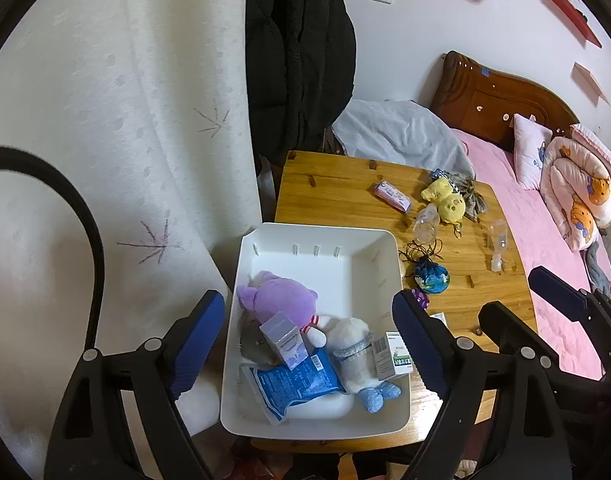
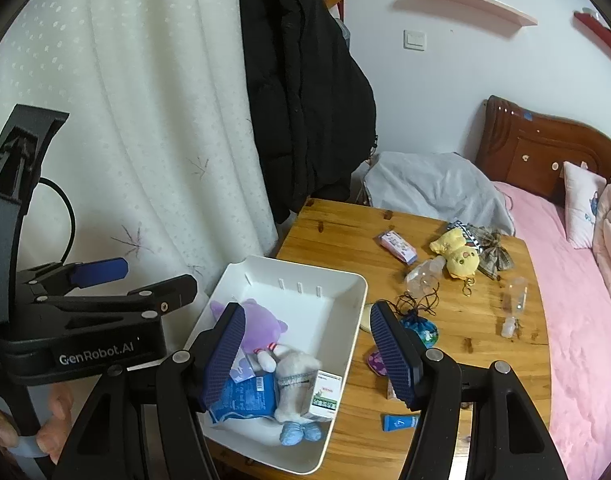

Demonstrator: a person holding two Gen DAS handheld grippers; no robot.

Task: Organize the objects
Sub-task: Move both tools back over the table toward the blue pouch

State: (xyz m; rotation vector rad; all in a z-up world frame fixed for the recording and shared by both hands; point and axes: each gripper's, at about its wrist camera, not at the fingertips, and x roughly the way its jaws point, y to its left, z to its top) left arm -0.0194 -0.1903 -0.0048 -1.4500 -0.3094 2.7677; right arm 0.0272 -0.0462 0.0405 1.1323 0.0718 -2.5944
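— Starting at the left: the left claw [image 1: 309, 344] hung wide open and empty above the white bin [image 1: 379, 240], which sat at the table's [image 1: 329, 192] near-left corner. Inside lay a purple plush [image 1: 279, 294], a white plush [image 1: 351, 344], a blue pouch [image 1: 297, 382] and two small boxes.

— And the right claw [image 2: 307, 354]?

— Also spread open, holding nothing, poised over the bin's right rim. Right of the bin, loose on the table, were a dark drawstring pouch [image 2: 421, 328], a blue tube [image 2: 399, 422], a pink box [image 2: 397, 248], a yellow plush [image 2: 457, 254] and clear bottles [image 2: 423, 276].

— What might have gone wrong?

— My guess: the pouch's cord lay tangled just beside a bottle, so lifting it could have dragged that bottle over. The bin overhung the table edge slightly, too; a heavy drop near that side might have tipped it.
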